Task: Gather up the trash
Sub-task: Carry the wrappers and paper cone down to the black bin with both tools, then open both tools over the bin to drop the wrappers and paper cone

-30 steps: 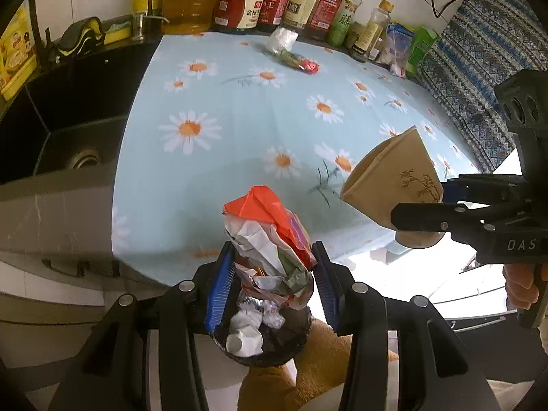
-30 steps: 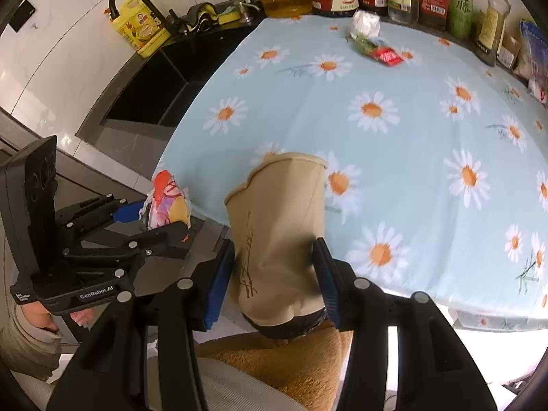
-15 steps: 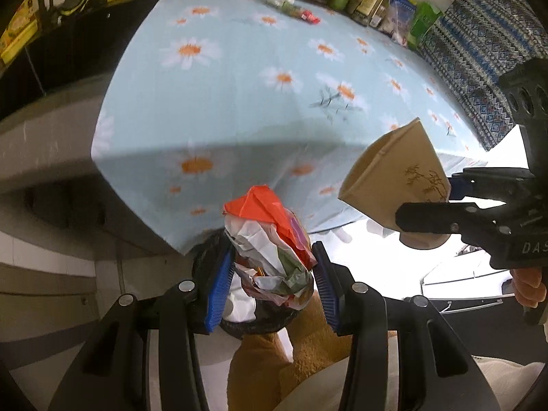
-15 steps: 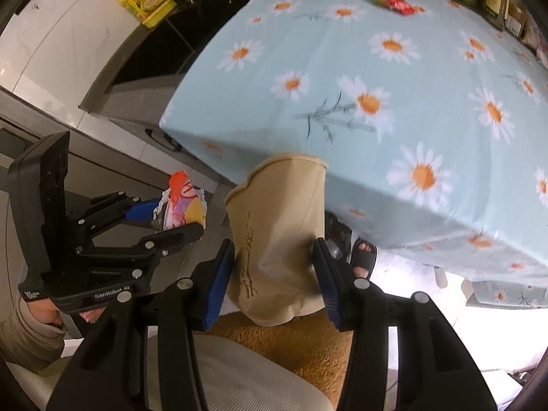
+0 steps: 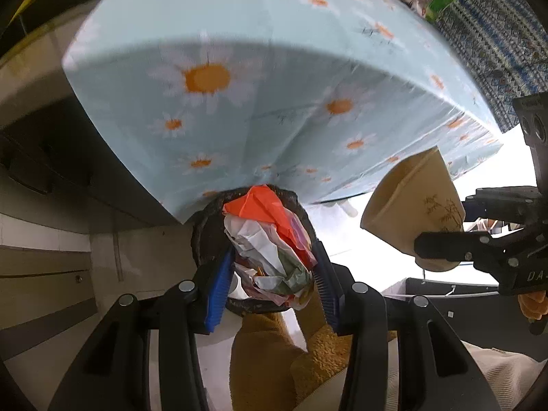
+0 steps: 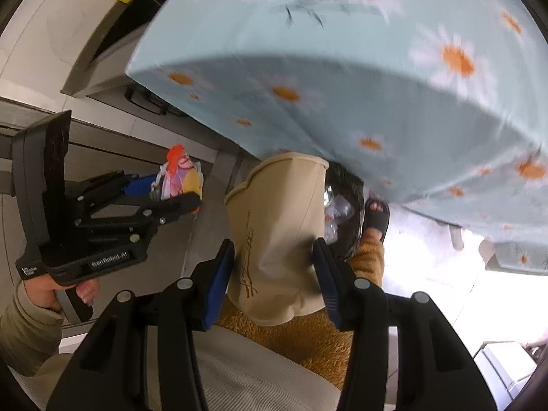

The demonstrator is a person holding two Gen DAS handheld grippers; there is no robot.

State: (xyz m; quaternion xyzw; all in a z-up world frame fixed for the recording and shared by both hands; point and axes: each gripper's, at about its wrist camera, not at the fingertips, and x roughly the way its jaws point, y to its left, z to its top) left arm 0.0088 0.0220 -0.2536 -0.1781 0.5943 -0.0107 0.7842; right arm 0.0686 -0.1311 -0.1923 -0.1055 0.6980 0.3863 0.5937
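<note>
My left gripper (image 5: 270, 274) is shut on a crumpled wad of wrappers (image 5: 270, 239), orange, white and green, and holds it just over a black-lined trash bin (image 5: 205, 236) on the floor. My right gripper (image 6: 274, 267) is shut on a squashed tan paper cup (image 6: 281, 226) with a dark bamboo print. In the left wrist view the cup (image 5: 414, 212) hangs to the right of the wad. In the right wrist view the bin (image 6: 346, 202) shows behind the cup, with foil and plastic inside, and the left gripper (image 6: 185, 191) holds the wad (image 6: 179, 174) at left.
The table's edge, draped in a light blue daisy cloth (image 5: 260, 102), hangs right over the bin. Grey cabinets (image 5: 44, 239) stand at left. A person's foot in a dark sandal (image 6: 375, 217) and an orange-brown trouser leg (image 5: 263, 359) are beside the bin.
Both grippers have sunk from above the tabletop to below its edge, each still holding its piece. The bin now lies straight under the wad, and the tabletop items have slid out of view.
</note>
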